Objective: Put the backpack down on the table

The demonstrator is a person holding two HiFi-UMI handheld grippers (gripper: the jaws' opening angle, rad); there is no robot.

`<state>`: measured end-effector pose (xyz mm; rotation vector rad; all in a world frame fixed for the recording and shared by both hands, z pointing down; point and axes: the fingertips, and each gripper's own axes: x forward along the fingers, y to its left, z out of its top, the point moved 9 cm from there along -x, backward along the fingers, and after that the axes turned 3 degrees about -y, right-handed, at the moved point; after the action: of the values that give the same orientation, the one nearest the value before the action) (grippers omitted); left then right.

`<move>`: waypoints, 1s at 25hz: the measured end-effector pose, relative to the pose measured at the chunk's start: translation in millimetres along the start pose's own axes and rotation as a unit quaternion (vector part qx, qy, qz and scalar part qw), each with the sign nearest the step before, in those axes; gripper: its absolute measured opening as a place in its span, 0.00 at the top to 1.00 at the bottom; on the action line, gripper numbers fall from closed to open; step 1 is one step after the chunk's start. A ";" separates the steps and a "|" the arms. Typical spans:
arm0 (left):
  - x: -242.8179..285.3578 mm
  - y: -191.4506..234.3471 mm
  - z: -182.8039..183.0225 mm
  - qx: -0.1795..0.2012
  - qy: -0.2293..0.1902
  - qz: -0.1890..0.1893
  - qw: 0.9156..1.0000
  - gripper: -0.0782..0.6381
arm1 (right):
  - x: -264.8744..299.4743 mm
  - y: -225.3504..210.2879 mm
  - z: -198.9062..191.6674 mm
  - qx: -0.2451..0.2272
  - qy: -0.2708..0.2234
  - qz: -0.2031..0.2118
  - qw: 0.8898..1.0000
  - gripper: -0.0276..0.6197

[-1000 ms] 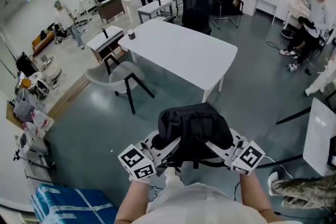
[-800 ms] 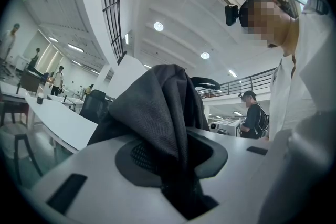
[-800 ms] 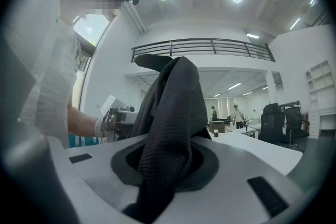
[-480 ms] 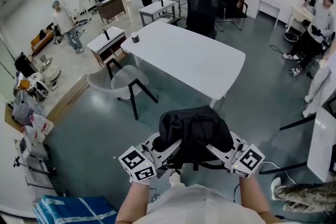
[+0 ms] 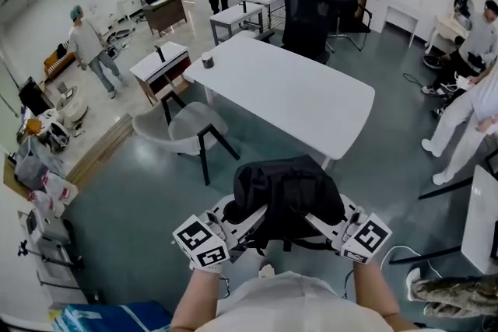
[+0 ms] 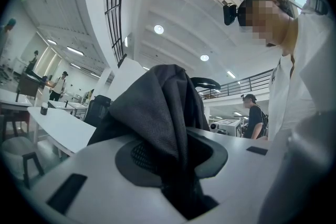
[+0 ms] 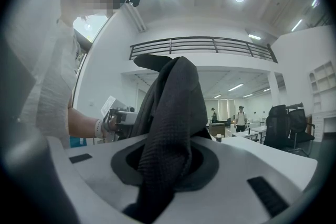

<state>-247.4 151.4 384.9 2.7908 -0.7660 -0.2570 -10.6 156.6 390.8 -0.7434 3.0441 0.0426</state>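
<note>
Head view: backpack (image 5: 289, 194) is held in the air in front of the person, carried between both grippers. The left gripper (image 5: 247, 220) grips it at its 8 o'clock edge and the right gripper (image 5: 320, 218) at its 4 o'clock edge. The white table (image 5: 288, 93) is at 12 o'clock from the bag and well apart, with bare floor between. A grey chair (image 5: 180, 123) stands at 10 o'clock.

Left gripper view: jaws are part-closed and pinch a fold of the dark fabric, which rises toward 12 o'clock. The table edge shows at 9 o'clock.

Right gripper view: same here, with the jaws clamped on a bunched fold of the bag. The other gripper shows at 9 o'clock.

Progress, my read: the pickup is done and the bag is secure in a two-point hold. Left to do: close the gap to the table, lower the bag onto the top, then let go on both sides.
</note>
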 end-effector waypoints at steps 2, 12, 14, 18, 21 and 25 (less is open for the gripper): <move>-4.7 8.6 2.2 0.001 0.000 -0.001 1.000 0.72 | 9.9 -0.1 -0.6 0.000 0.000 -0.001 1.000 0.82; -6.6 44.6 3.1 -0.012 0.001 -0.005 1.000 0.72 | 39.3 -14.6 -7.9 0.008 0.009 -0.005 1.000 0.82; 0.1 51.6 3.9 -0.015 0.003 -0.006 1.000 0.72 | 41.5 -23.5 -8.4 0.010 0.010 -0.006 1.000 0.82; 19.1 68.3 6.5 -0.015 0.010 -0.006 1.000 0.72 | 45.9 -47.9 -11.2 0.017 0.008 -0.005 1.000 0.82; 36.8 84.7 10.4 -0.012 0.014 -0.001 1.000 0.72 | 51.2 -73.2 -13.0 0.023 0.006 0.000 1.000 0.82; 71.6 109.6 14.1 -0.011 0.015 0.003 1.000 0.72 | 55.6 -118.5 -14.8 0.027 0.001 0.009 1.000 0.82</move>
<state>-242.4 20.1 393.5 2.7647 -0.7591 -0.2213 -5.3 25.4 401.9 -0.7144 3.0406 -0.0397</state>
